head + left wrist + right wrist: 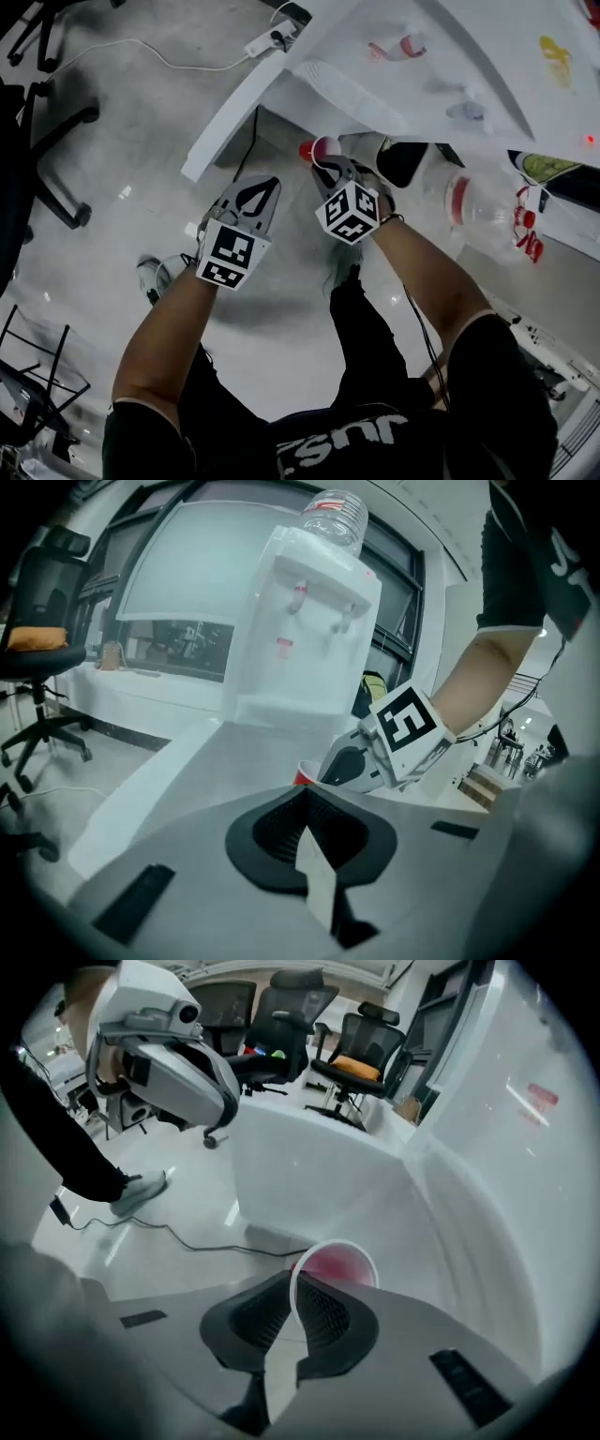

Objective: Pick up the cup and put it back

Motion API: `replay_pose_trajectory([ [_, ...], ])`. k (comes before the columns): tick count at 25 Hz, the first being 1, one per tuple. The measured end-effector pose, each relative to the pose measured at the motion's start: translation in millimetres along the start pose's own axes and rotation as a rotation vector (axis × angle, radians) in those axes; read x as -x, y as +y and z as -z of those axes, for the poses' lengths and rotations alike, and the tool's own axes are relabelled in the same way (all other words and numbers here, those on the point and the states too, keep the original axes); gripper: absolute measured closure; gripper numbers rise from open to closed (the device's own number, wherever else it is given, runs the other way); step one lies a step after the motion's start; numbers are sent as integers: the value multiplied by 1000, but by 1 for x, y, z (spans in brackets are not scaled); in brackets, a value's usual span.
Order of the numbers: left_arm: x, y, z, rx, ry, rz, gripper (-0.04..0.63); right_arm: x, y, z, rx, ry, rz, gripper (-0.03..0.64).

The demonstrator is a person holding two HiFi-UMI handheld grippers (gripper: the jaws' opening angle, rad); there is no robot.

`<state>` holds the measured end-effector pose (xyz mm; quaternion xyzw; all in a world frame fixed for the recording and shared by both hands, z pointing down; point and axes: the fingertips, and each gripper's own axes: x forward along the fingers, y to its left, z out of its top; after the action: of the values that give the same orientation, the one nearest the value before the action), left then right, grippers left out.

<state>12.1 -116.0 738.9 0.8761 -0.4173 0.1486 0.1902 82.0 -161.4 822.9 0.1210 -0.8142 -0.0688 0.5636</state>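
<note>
We hold the red cup (342,1267) by its rim in our right gripper (289,1307), jaws clamped on it; at nine o'clock, our left gripper (305,808) has jaws clenched, empty.

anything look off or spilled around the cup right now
Nothing stands out: the red cup is pinched by its rim in the right gripper, looks empty, and no spill shows.

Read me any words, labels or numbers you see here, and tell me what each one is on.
"JUS": on the shirt, upside down and cut off, so only a likely reading.
Red print on the bottle: too blurred to read.
Red label on the dispenser: too small to read.
</note>
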Motion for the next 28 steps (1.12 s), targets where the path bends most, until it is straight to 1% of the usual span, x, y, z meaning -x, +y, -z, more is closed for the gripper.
replay_pose_trajectory([
  [3, -26, 9, 36, 13, 3, -7, 588, -54, 2, 27, -11, 43, 16, 571],
  [6, -47, 18, 70, 33, 16, -15, 588, -99, -10, 46, -11, 80, 53, 571],
  [12, -73, 33, 98, 20, 20, -6, 588, -158, -62, 74, -46, 133, 135, 571],
  [17, -89, 41, 107, 25, 28, 6, 588, -186, -90, 79, -43, 161, 136, 571],
  [22, -96, 44, 107, 28, 26, 13, 588, -208, -109, 82, -82, 187, 145, 571],
  [28, -103, 48, 106, 44, 17, 15, 588, -227, -122, 90, -63, 227, 147, 571],
])
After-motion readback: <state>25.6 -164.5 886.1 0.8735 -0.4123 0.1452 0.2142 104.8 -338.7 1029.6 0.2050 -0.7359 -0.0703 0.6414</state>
